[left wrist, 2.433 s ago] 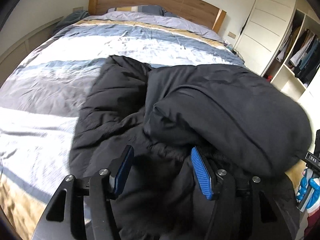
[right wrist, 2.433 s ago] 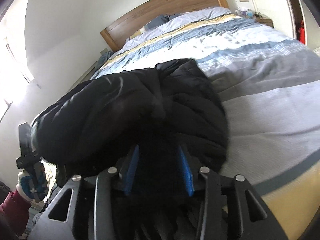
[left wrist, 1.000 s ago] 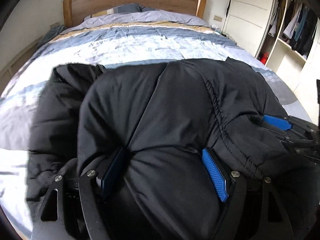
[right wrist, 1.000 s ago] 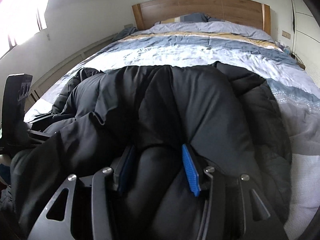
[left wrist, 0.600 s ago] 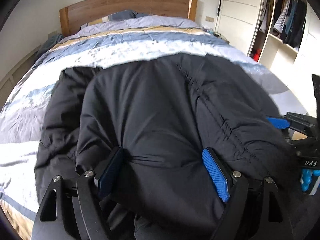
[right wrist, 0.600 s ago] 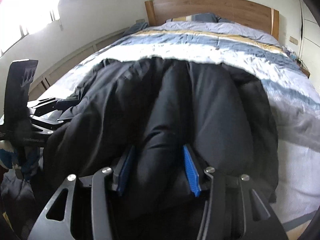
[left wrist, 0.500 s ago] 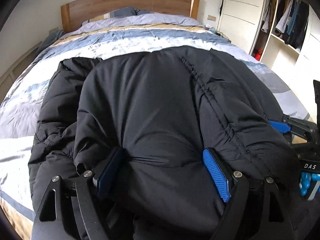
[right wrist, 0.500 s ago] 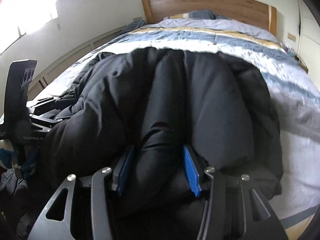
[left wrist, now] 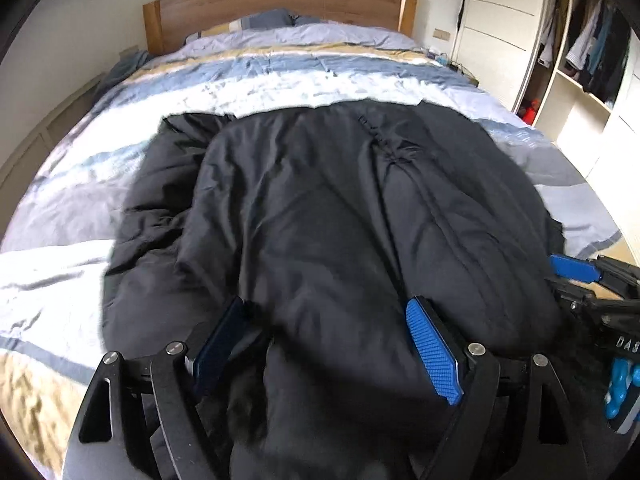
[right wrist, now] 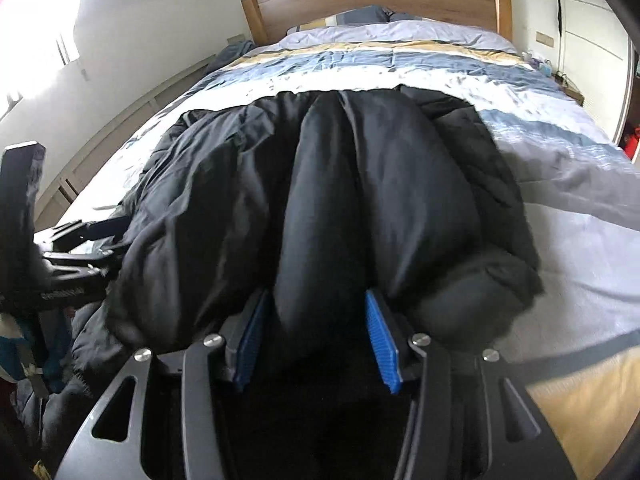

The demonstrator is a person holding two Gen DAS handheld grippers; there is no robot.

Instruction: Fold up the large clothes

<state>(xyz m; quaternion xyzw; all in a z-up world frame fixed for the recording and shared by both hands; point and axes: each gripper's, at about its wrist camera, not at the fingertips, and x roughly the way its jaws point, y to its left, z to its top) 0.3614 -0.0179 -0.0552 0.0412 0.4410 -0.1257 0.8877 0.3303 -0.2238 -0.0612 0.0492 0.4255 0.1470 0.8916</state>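
Observation:
A large black puffer jacket (left wrist: 340, 200) lies spread across the striped bed, its near edge bunched up at my grippers. My left gripper (left wrist: 324, 308) is shut on a thick fold of that near edge, and both blue pads (left wrist: 430, 344) press into the padding. My right gripper (right wrist: 316, 296) is shut on a narrower ridge of the same jacket (right wrist: 360, 180). In the left wrist view the right gripper (left wrist: 576, 270) shows at the far right. The left gripper (right wrist: 100, 228) appears at the left edge of the right wrist view. The jacket's near hem is hidden under the gripper bodies.
The bed (left wrist: 280, 76) has a blue, white and tan striped cover and a wooden headboard (left wrist: 280, 0) at the far end. An open wardrobe (left wrist: 580, 60) with hanging clothes stands to the right. A bright window (right wrist: 32, 40) is on the left wall.
Both grippers have drawn back from the headboard, still gripping the jacket. The jacket, bunched high before, now lies stretched out longer and flatter over the bed.

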